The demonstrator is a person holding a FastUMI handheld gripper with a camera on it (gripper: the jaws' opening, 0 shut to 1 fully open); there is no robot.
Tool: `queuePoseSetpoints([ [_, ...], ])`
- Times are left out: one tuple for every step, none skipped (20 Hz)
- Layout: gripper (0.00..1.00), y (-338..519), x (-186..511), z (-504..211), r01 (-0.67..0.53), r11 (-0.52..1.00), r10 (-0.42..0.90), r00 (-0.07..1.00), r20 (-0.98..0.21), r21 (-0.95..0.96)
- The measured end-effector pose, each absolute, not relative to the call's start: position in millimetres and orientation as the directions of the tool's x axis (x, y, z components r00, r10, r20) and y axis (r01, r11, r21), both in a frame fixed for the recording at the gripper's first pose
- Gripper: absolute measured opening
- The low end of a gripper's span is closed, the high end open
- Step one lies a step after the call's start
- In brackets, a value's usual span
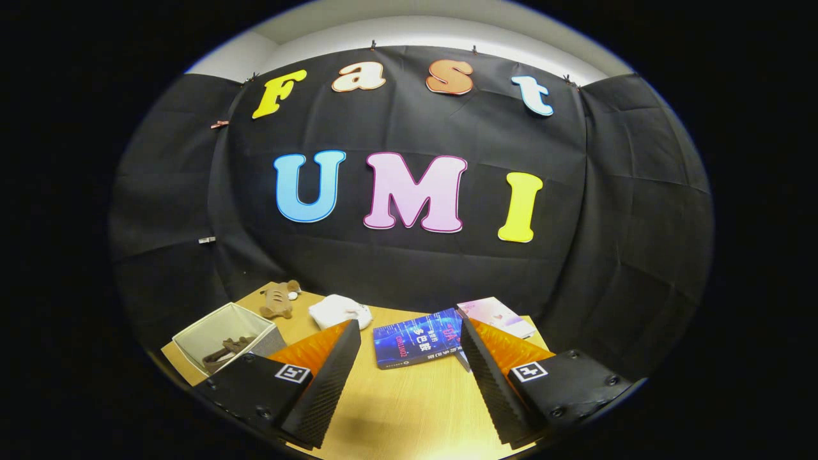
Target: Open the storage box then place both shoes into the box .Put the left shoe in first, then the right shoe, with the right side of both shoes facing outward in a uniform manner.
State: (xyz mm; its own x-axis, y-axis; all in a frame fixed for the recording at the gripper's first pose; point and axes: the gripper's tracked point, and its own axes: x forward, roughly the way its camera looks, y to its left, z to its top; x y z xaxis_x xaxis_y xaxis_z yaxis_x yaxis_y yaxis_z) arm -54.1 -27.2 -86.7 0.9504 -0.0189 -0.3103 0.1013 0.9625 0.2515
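My gripper (pixel 409 329) is open and held above a wooden table (pixel 409 409), with nothing between its fingers. An open-topped grey storage box (pixel 192 335) stands to the left of the left finger, with a brown object (pixel 225 350) lying inside it. Beyond the left fingertip lies a white soft item (pixel 340 311); I cannot tell whether it is a shoe or a cloth. A brown item shaped like a small toy or shoe (pixel 278 300) lies behind the box at the table's far edge.
A blue book (pixel 416 338) lies flat just beyond the fingertips, between them. A pink book (pixel 497 315) lies behind the right fingertip near the far edge. Black cloth walls close the booth behind and at both sides. Bare tabletop stretches under the fingers.
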Motion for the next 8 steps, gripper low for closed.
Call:
queuePoseSetpoints([
  [0.98, -27.9, -53.8, -90.0, 0.101, 0.962, -0.016, 0.948, -0.316, 0.253],
  [0.98, -28.6, -54.1, -91.3, 0.104, 0.961, -0.016, 0.947, -0.321, 0.258],
  [0.98, -28.4, -53.0, -92.0, 0.104, 0.958, -0.012, 0.946, -0.324, 0.267],
  [0.98, -28.7, -51.7, -92.5, 0.104, 0.956, -0.011, 0.946, -0.324, 0.273],
  [0.98, -30.9, -50.8, -92.9, 0.106, 0.957, -0.012, 0.946, -0.325, 0.271],
  [0.98, -33.4, -49.5, -93.8, 0.105, 0.958, -0.013, 0.945, -0.327, 0.265],
  [0.98, -34.3, -48.8, -95.0, 0.103, 0.96, -0.012, 0.944, -0.329, 0.262],
  [0.98, -34.4, -48.3, -95.3, 0.1, 0.96, -0.009, 0.944, -0.33, 0.262],
])
